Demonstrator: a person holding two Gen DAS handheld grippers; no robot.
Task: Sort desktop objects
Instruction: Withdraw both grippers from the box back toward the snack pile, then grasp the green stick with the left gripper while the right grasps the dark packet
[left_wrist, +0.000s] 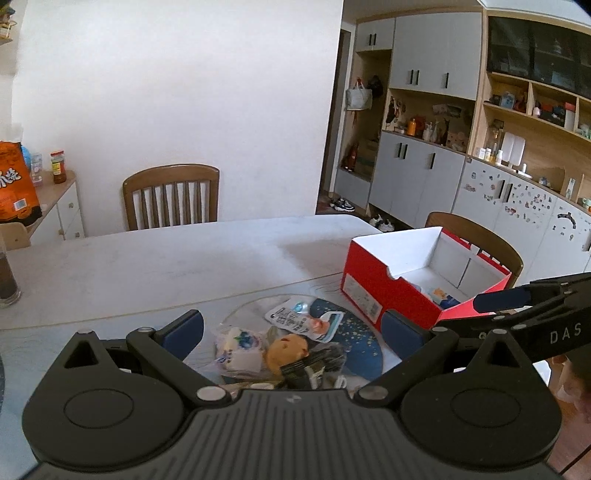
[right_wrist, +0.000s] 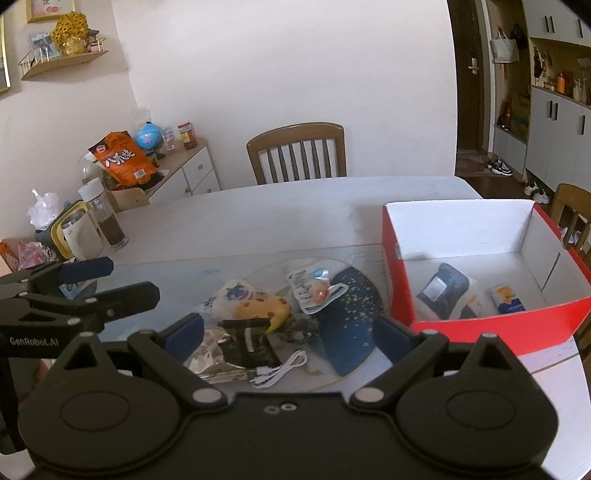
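Both hand-held grippers, left and right, hovered spread and empty over the pile, ready to fill the box.

Premises: a lived-in home, dining area. Evidence: wooden chair at the far edge of a dining table; wall of grey cupboards with cluttered open shelves; shoes on the floor by the entrance; snack bag and jar on a sideboard.
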